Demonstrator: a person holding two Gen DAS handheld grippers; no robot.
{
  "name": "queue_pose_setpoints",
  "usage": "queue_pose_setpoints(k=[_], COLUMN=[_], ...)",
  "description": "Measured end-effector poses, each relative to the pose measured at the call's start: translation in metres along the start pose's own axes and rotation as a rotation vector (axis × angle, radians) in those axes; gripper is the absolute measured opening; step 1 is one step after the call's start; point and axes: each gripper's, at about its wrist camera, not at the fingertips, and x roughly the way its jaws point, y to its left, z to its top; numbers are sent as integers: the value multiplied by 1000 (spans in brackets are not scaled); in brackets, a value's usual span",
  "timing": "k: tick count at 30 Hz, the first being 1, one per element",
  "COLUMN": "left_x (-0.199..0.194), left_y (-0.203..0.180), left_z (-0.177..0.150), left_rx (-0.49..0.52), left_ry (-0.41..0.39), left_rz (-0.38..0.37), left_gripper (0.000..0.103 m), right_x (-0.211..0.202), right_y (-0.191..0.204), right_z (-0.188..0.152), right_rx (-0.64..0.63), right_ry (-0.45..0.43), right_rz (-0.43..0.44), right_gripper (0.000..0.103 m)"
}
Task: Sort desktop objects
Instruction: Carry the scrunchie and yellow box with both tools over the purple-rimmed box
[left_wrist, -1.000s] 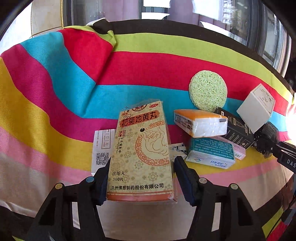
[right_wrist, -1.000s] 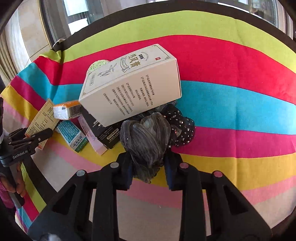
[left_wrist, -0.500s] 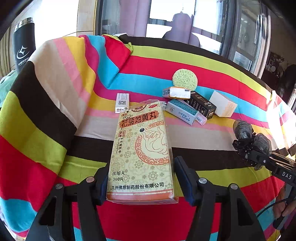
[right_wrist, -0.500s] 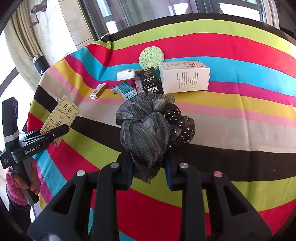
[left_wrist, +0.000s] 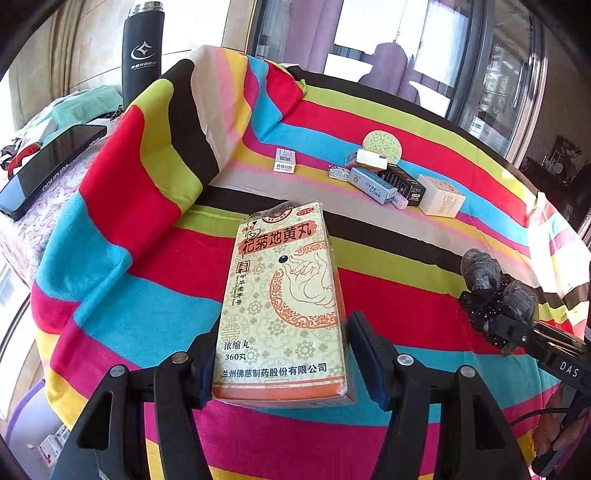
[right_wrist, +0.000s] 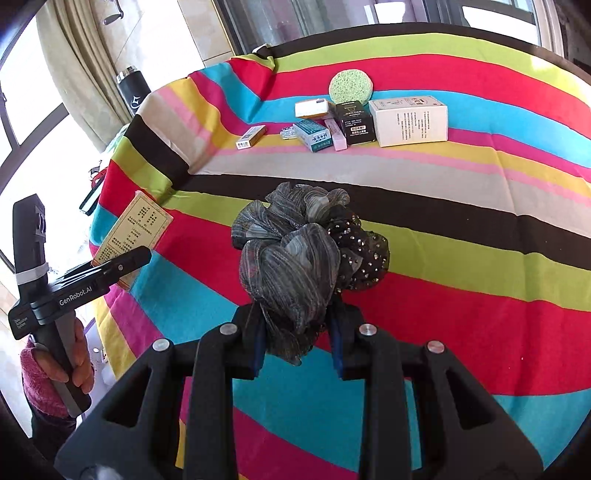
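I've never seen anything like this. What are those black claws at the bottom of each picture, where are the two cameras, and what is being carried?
There is no robot here. A person holds a hand tool with two fingers in each hand, and a wide-angle camera on each tool looks out along its fingers.

One picture comes from the left gripper, which clamps a yellow medicine box. The other comes from the right gripper, shut on a grey and black hair scrunchie. Each camera also catches the other tool off to one side.

Below lies a striped cloth. At its far end sit several small boxes and a round green sponge.
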Motion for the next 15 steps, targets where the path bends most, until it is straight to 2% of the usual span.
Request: queue_pose_setpoints(k=[4, 7, 15], left_x=[-13, -21, -38], left_y=[6, 14, 39], left_z=[-11, -19, -34], left_rx=[17, 14, -30], left_ry=[-16, -21, -35], left_rz=[40, 62, 74], left_gripper=[62, 55, 54], right_x=[3, 8, 14], right_y=[16, 32, 81], right_z=[-12, -19, -28], right_rx=[-37, -84, -204], right_ry=[18, 28, 47], right_rz=[12, 14, 61], right_gripper=[31, 31, 31])
